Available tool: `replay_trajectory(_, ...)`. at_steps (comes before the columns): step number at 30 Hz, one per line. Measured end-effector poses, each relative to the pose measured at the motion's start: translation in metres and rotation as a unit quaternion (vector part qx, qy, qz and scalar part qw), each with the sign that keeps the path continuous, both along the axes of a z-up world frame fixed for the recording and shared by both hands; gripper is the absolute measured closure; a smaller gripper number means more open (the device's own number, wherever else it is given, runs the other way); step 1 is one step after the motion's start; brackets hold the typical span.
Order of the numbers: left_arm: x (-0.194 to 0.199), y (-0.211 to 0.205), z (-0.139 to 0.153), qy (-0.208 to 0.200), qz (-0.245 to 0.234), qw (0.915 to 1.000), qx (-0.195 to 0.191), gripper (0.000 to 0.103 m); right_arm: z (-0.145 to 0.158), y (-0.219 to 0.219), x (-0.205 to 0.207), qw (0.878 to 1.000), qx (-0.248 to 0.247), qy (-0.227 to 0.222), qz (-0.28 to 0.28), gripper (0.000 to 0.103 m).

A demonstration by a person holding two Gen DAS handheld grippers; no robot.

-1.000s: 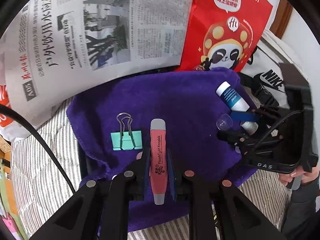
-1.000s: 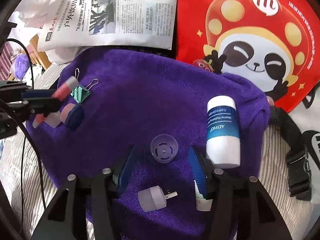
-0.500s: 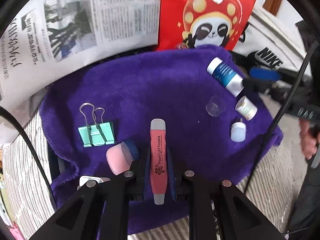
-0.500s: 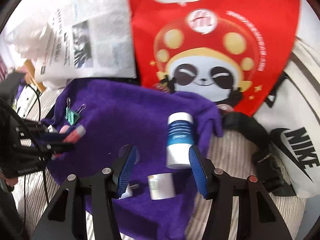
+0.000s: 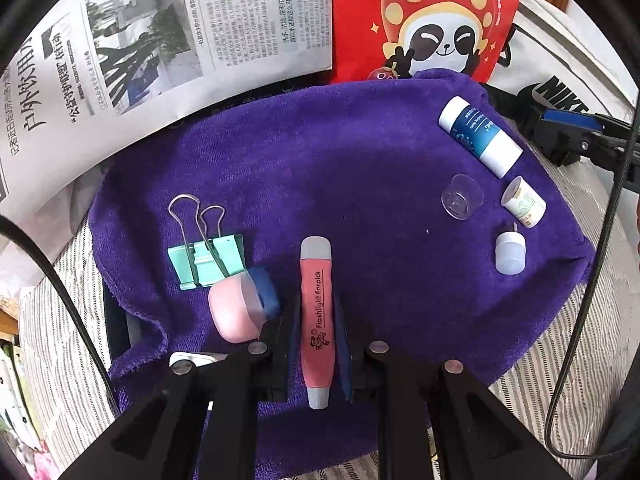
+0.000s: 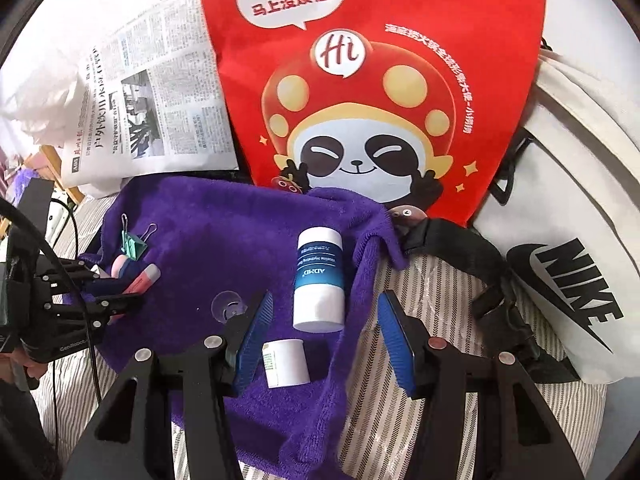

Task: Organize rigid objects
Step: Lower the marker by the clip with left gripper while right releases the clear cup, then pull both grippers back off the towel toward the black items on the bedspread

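My left gripper [image 5: 318, 312] is shut on a pink flashlight pen [image 5: 316, 320] above a purple towel [image 5: 340, 152]. On the towel lie a teal binder clip [image 5: 208, 256], a pink and blue round case [image 5: 240, 308], a blue and white bottle [image 5: 480, 136], a clear cap [image 5: 462, 196], a small white jar [image 5: 523, 202] and a pale lilac cap [image 5: 510, 252]. My right gripper [image 6: 326, 332] is open and empty; the blue and white bottle [image 6: 320, 284] and the white jar [image 6: 286, 362] lie between and below its fingers.
A newspaper [image 5: 160, 40] and a red panda bag [image 5: 432, 16] lie behind the towel. A white Nike bag [image 6: 568, 280] with a black strap [image 6: 460, 248] is at the right. Striped fabric [image 6: 440, 420] lies under everything.
My right gripper has pulled back and to the right, off the clear cap. My left gripper has risen with the pen, so more of the towel shows.
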State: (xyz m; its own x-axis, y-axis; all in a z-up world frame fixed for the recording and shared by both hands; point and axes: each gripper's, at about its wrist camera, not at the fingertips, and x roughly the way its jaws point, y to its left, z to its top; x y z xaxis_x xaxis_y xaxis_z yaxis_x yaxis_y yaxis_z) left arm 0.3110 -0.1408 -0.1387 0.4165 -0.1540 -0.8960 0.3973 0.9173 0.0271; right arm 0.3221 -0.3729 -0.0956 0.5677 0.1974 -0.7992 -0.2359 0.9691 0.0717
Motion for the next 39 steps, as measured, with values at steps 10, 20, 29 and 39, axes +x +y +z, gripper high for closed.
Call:
replay_trajectory(10, 0.001, -0.017, -0.003, 0.005, 0.001, 0.9999, 0.010, 0.085, 0.001, 0.008, -0.002, 1.000, -0.001, 0.001, 0.014, 0.049)
replay_trajectory(20, -0.013, -0.016, 0.010, 0.007, 0.010, 0.9999, 0.012, 0.075, -0.011, 0.024, 0.001, 0.999, -0.017, 0.028, 0.030, 0.049)
replay_trajectory(29, -0.072, -0.016, 0.037, -0.014, -0.006, 0.9999, 0.006, 0.071, 0.007, 0.027, -0.008, 0.999, -0.008, 0.007, 0.040, 0.049)
replay_trajectory(39, -0.123, 0.002, 0.008, 0.020, 0.039, 0.9978, -0.051, 0.069, 0.041, 0.035, -0.033, 0.999, -0.001, -0.022, 0.042, 0.049)
